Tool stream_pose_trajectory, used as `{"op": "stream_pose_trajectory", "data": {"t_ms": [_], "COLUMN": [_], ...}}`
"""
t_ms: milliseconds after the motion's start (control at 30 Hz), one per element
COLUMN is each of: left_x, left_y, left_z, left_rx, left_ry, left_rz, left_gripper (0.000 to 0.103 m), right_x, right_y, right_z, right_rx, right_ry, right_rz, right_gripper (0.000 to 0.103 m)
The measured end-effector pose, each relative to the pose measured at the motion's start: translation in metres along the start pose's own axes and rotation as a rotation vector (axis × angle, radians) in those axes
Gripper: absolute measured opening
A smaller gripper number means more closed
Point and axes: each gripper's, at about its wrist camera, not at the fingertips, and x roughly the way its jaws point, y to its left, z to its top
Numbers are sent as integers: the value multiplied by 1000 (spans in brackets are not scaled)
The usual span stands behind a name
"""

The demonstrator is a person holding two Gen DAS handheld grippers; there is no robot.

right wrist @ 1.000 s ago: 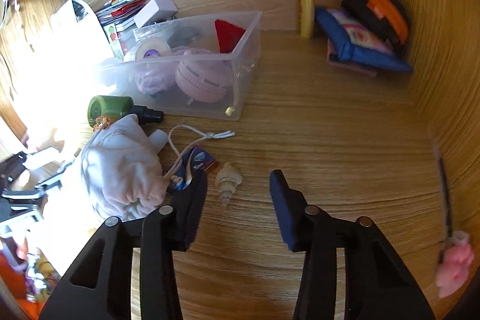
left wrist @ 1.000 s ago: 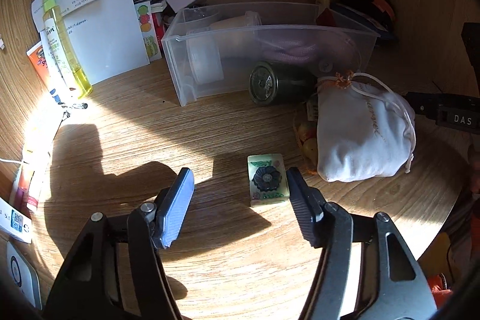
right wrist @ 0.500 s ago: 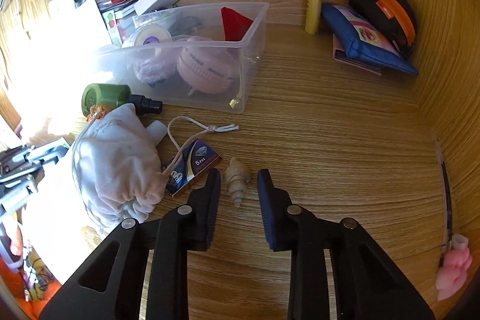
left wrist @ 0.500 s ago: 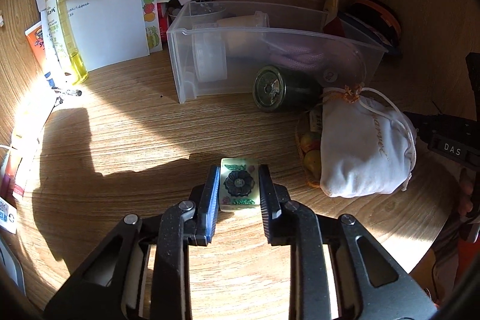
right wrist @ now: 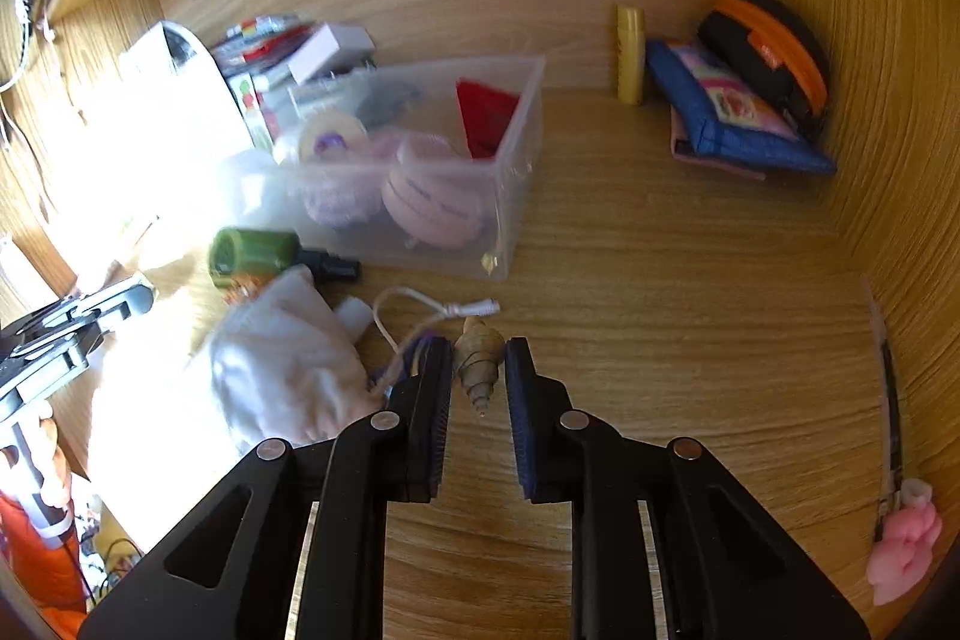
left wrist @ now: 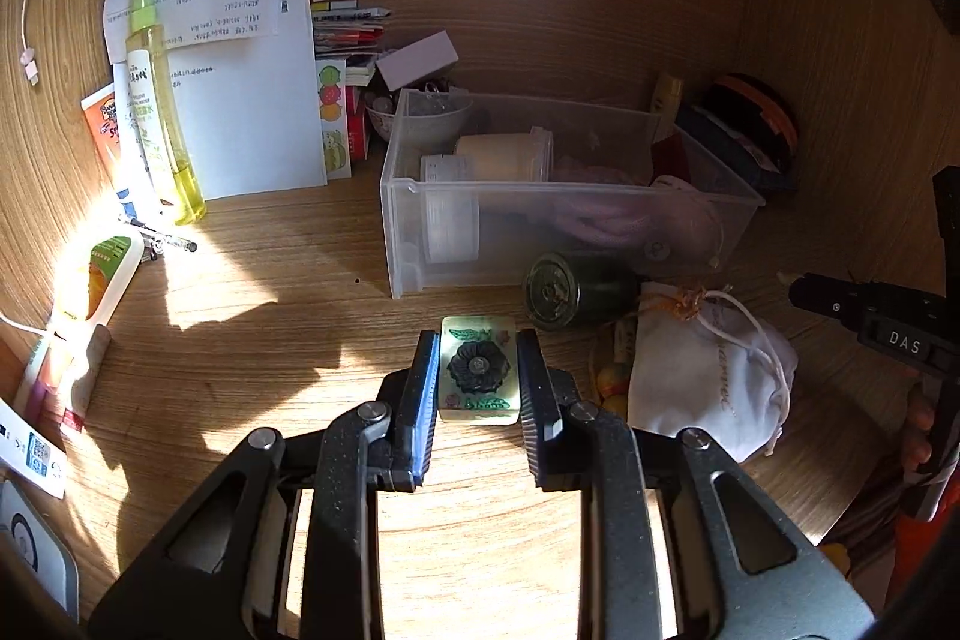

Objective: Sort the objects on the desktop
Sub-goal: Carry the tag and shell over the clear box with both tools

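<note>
My left gripper [left wrist: 478,340] is shut on a pale green tile [left wrist: 478,370] with a dark flower on its face, held just above the wooden desk. In the right wrist view, a tan spiral shell [right wrist: 477,367] sits between the blue pads of my right gripper [right wrist: 478,347]. Those jaws are closing and both pads touch the shell. A clear plastic bin [left wrist: 408,250] holding tape, a jar and pink items stands behind both grippers, also seen as the bin [right wrist: 510,196].
A dark green bottle [left wrist: 570,289] lies in front of the bin beside a white drawstring pouch [left wrist: 702,388]. Papers, a yellow spray bottle [left wrist: 159,112] and tubes crowd the left. Pouches [right wrist: 738,112] sit in the back right corner, and a pink toy [right wrist: 903,544] lies at the right.
Both grippers went from wide open to closed, the left on the flower tile and the right on the shell. The left gripper has risen with the tile.
</note>
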Motion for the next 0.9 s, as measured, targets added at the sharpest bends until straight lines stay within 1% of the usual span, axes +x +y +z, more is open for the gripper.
{"op": "stream_pose_trajectory", "data": {"t_ms": [133,333,433,600,900], "left_x": [-5,-5,-2,10,33], "left_y": [-1,-12,-14,-14,-19], "left_z": [12,32,42,57,81], "left_rx": [-4,20,24,29,46], "left_ry": [-31,-80,-95,-97,-80], "left_rz": [-33,-37,-44,-49,-60], "left_gripper": [24,24,24,24,24], "right_x": [-11,-30,-32,-20,7], "right_y": [4,3,5,3,7], "right_z": [11,39,49,63,76], "right_rx": [-19,-47,-73,-76,-82], "right_ry": [-44,-120,-150,-140,-110], "right_rz": [-5,-15,-47,-23,27], "right_gripper": [16,16,16,16,16]}}
